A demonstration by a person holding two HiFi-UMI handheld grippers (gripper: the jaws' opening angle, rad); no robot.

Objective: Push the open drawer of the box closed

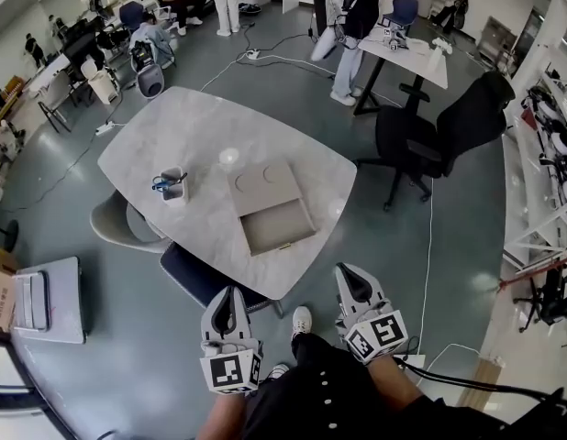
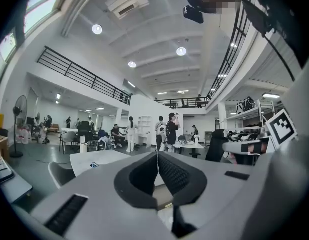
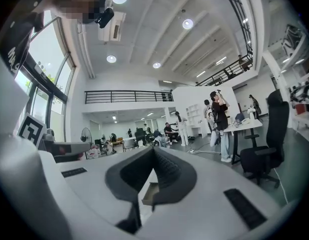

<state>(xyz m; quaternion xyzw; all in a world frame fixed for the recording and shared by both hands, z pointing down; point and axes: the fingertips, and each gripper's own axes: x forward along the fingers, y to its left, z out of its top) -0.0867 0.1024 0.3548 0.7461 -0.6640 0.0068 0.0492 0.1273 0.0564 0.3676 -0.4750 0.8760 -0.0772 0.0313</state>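
A flat tan box [image 1: 263,186] lies on the marble table [image 1: 164,136], with its drawer [image 1: 279,229] pulled out toward the table's near edge. Both grippers hang low in front of the person, short of the table and touching nothing. My left gripper [image 1: 231,295] is shut and points at the table's near corner. My right gripper [image 1: 347,273] is shut too, to the right of that corner. In the left gripper view the fingertips of the left gripper [image 2: 157,156] meet, and a strip of the drawer [image 2: 162,197] shows below them. The right gripper [image 3: 153,151] is likewise shut, with the drawer's corner [image 3: 148,194] beneath it.
A white cup [image 1: 174,187] holding blue items stands on the table left of the box. A grey chair [image 1: 118,220] is tucked in at the table's left side, and a black office chair [image 1: 439,136] stands to the right. Several people stand and sit at the far desks.
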